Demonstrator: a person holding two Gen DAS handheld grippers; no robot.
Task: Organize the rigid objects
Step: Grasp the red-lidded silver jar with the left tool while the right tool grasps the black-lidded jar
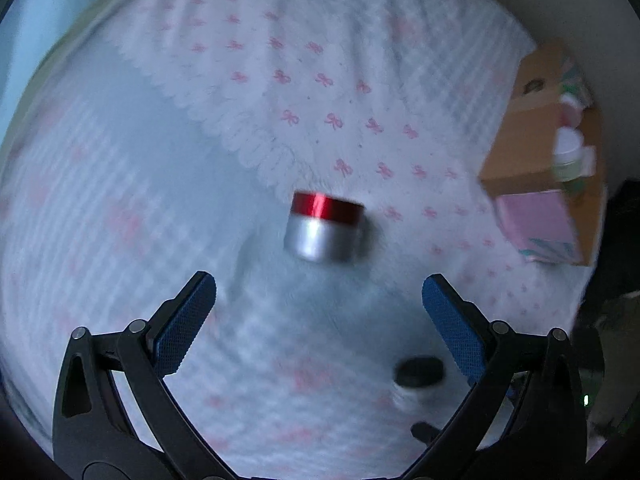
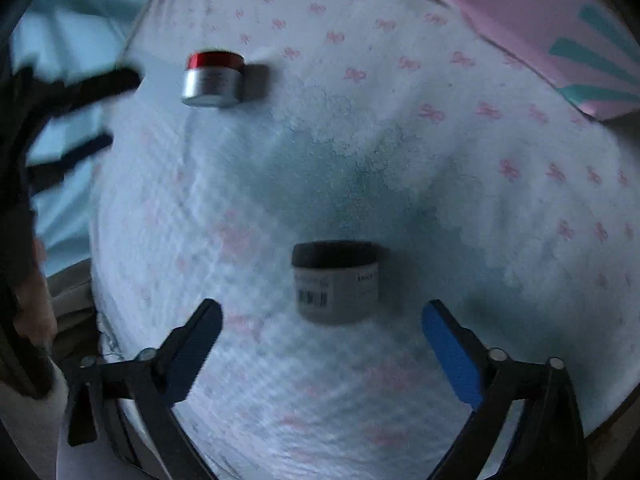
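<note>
Both grippers hover with jaws wide and empty, each lined up on its own jar, apparently for a side grasp. The left gripper point(image 1: 319, 290) faces the red-lidded jar point(image 1: 324, 226) standing on the bedspread point(image 1: 280, 80); the right gripper point(image 2: 322, 316) faces the black-lidded jar point(image 2: 335, 282). The box point(image 1: 536, 148), well apart, already holds jars, so it is likely the destination.

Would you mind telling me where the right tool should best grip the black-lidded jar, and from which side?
Probably around the pale body below the black lid of the black-lidded jar, coming in level from the side it already faces. The jar stands upright on the bedspread, its round wall gives two opposite faces, and the right tool is open wider than the jar, nearly in line with it.
</note>
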